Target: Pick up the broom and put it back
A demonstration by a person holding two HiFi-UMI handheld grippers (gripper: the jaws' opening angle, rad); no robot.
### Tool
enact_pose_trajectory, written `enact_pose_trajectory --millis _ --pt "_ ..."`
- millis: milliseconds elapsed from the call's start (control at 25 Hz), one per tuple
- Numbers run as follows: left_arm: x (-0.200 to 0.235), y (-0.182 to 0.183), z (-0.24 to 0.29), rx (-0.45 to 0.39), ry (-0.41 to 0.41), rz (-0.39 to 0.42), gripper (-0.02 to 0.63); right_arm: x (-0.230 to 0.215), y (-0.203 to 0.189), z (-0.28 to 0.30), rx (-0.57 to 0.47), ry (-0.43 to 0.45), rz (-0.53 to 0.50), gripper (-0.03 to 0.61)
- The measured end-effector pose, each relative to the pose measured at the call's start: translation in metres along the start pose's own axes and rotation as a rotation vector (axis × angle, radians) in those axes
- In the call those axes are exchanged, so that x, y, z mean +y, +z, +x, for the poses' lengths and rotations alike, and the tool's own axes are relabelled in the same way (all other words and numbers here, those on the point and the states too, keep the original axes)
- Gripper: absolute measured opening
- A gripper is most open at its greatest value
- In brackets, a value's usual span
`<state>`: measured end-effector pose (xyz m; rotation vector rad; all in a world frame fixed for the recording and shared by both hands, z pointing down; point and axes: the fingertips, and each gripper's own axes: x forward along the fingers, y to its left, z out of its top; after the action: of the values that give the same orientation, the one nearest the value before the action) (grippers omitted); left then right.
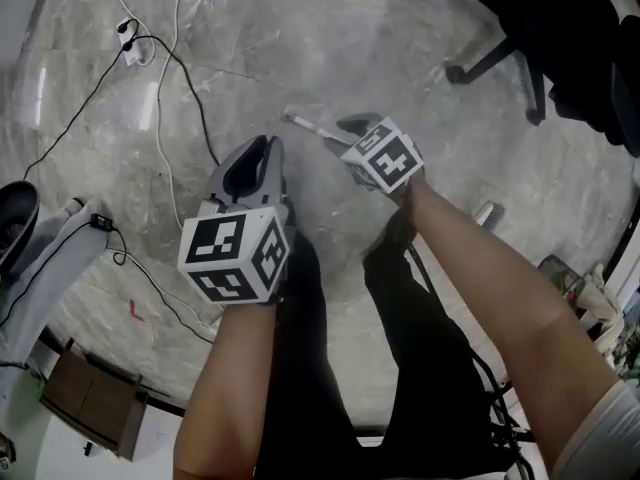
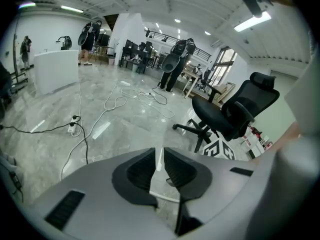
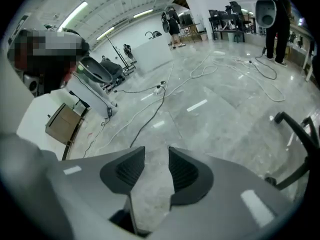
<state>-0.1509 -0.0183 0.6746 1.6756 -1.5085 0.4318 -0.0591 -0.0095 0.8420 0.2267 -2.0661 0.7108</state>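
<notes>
A thin white rod [image 1: 305,124], possibly the broom's handle, lies on the grey marble floor; no broom head shows. In the head view my right gripper [image 1: 346,128] hovers just right of the rod's near end. In its own view the right gripper [image 3: 156,156] is open, with only floor between the pads. My left gripper [image 1: 262,150] hangs lower left of the rod and apart from it. Seen from the left gripper [image 2: 160,156], the jaws leave a narrow gap that shows floor and a thin white line. Nothing is gripped.
A black office chair [image 1: 520,38] stands at the far right, also in the left gripper view [image 2: 230,114]. Cables and a power strip [image 1: 135,53] trail at the far left. A white machine [image 1: 50,258] and a wooden box [image 1: 95,398] sit near left. People stand far off.
</notes>
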Motion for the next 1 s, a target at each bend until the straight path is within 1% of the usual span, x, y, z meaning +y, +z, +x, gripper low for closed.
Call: enact_pose_trajectory --millis 120,240,440,600,720,800,840,880,920,1000 --pt "0.024 -0.038 0.034 0.018 -0.010 -0.010 0.043 -0.026 -0.028 0.065 0.049 -0.008 0.017 0.150" --pt "0.046 -0.072 0.061 0.035 -0.022 -0.021 0.043 -0.038 -0.052 0.124 0.086 0.003 0.024 0.152" --pt "0.080 -0.113 0.104 0.042 -0.027 -0.049 0.043 -0.054 -0.094 0.206 0.173 -0.003 -0.041 0.152" --pt "0.097 -0.136 0.131 0.051 -0.044 -0.050 0.043 -0.077 -0.117 0.260 0.219 -0.038 -0.077 0.152" --pt "0.108 -0.152 0.143 0.062 -0.057 -0.061 0.043 -0.085 -0.138 0.288 0.278 -0.055 -0.085 0.152" --pt "0.115 -0.160 0.147 0.067 -0.062 -0.070 0.043 -0.089 -0.150 0.301 0.310 -0.095 -0.103 0.152" --pt "0.118 -0.161 0.149 0.066 -0.062 -0.073 0.043 -0.094 -0.151 0.304 0.315 -0.129 -0.118 0.139" --pt "0.121 -0.163 0.150 0.066 -0.062 -0.076 0.043 -0.098 -0.150 0.306 0.315 -0.162 -0.135 0.094" --pt "0.124 -0.164 0.150 0.066 -0.063 -0.078 0.043 -0.100 -0.150 0.307 0.315 -0.187 -0.152 0.092" --pt "0.128 -0.165 0.149 0.066 -0.064 -0.078 0.043 -0.100 -0.150 0.308 0.323 -0.208 -0.173 0.087"
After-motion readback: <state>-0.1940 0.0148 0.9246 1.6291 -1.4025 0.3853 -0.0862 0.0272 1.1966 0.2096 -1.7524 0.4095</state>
